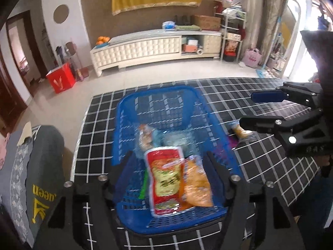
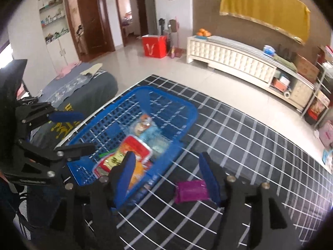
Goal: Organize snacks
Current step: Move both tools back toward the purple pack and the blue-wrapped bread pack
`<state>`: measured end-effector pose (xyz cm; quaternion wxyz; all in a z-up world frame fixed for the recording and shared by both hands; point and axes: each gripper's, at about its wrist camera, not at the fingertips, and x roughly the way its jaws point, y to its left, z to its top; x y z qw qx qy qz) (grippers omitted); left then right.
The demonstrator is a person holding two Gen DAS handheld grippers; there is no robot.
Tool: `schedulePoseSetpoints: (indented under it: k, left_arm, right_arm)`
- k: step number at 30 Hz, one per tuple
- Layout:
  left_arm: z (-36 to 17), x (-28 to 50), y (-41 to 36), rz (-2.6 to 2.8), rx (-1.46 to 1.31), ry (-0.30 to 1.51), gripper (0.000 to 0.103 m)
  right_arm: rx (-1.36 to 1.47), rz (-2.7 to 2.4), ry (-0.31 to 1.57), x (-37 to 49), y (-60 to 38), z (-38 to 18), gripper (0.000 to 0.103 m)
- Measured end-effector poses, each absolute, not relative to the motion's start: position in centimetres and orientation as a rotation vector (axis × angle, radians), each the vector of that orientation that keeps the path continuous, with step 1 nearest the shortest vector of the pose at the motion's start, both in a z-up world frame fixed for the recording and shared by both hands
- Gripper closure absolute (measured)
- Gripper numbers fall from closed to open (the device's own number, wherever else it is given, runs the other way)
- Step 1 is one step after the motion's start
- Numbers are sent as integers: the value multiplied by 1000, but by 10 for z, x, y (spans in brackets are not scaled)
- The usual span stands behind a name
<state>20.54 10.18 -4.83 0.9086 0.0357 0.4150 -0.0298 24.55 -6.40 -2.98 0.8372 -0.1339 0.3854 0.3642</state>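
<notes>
Black grid-patterned surface carried a blue basket of snack packets. My left gripper hung spread over its red packet; my right gripper, also spread, framed a purple packet at the basket's four o'clock.

The basket sits on the surface with snack packets inside it. To its right, a wrapped snack lies on the surface between my right jaws.

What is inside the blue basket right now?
The blue basket holds a red snack packet beside an orange packet, with clear-wrapped snacks behind them and something green partly showing. Anything underneath the packets is covered.
</notes>
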Motion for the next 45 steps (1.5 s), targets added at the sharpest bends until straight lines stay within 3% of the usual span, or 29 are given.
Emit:
schedulePoseSetpoints:
  k: [10, 17, 21, 30, 45]
  left_arm:
    - [-28, 219, 8, -177, 216, 820, 24]
    - [-64, 245, -62, -211, 345, 925, 23]
    - [-101, 272, -89, -160, 461, 1081, 23]
    - [-167, 328, -81, -65, 292, 1322, 23]
    - [-231, 372, -71, 36, 394, 1334, 23]
  right_arm:
    - [-191, 618, 857, 268, -156, -34, 20]
    - [-131, 563, 982, 294, -193, -74, 19]
    - [-104, 548, 1088, 311, -200, -106, 19]
    - [19, 546, 1254, 353, -193, -158, 19]
    - [-146, 541, 1333, 386, -144, -201, 19]
